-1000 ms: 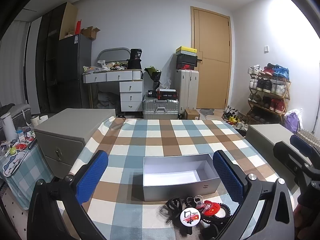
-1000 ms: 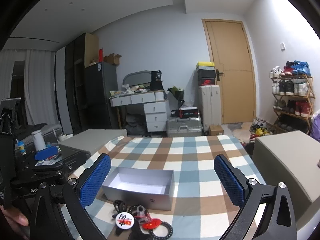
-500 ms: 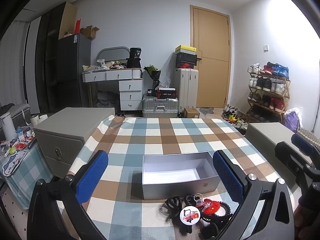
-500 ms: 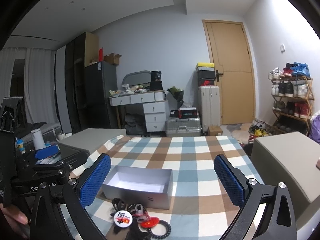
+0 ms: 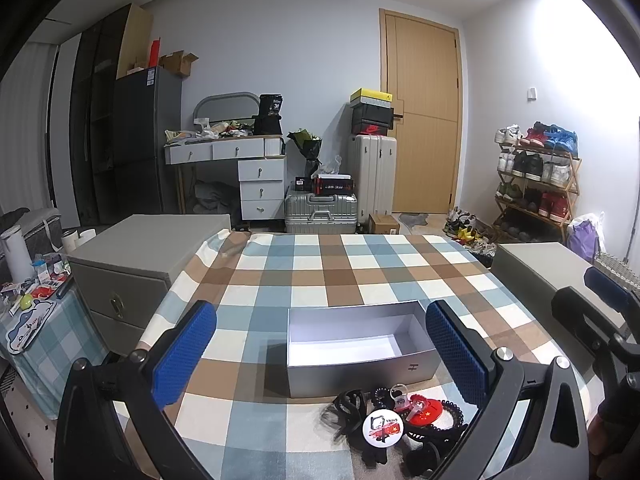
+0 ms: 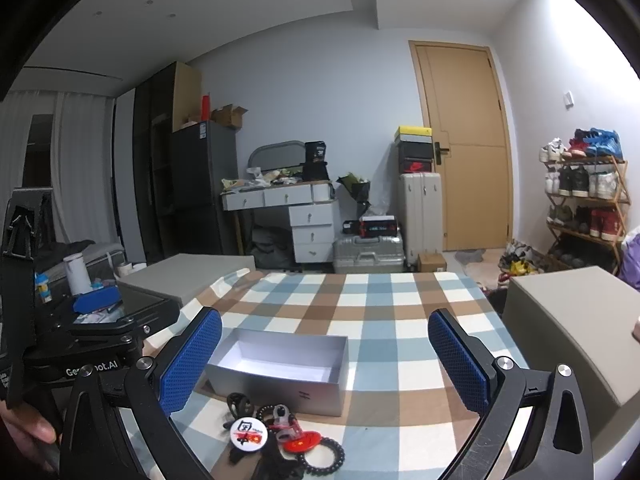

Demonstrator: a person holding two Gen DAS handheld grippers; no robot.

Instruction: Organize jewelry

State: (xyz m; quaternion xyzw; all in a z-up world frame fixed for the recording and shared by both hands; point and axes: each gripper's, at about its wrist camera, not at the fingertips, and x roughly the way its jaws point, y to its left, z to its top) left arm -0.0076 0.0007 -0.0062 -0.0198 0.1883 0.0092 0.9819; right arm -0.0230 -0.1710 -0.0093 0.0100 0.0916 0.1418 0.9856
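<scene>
An open silver box (image 5: 356, 344) with a white inside stands on the checked tablecloth; it also shows in the right wrist view (image 6: 280, 364). In front of it lies a pile of jewelry: a white round badge (image 5: 382, 426), a red round piece (image 5: 426, 414), a black beaded bracelet (image 5: 454, 420) and black hair ties (image 5: 348, 400). The pile shows in the right wrist view (image 6: 280, 438) too. My left gripper (image 5: 320, 344) is open and empty, above the box and pile. My right gripper (image 6: 324, 352) is open and empty, to the right of the left one.
Grey cabinets stand at the table's left (image 5: 132, 256) and right (image 5: 540, 264). Behind are a desk with drawers (image 5: 240, 168), suitcases (image 5: 320, 208), a door (image 5: 424, 120) and a shoe rack (image 5: 536, 184). A cluttered side table (image 5: 28, 312) is at the left.
Both grippers have drifted slightly, so the box and jewelry pile shift a little in view. Both stay open and empty.
</scene>
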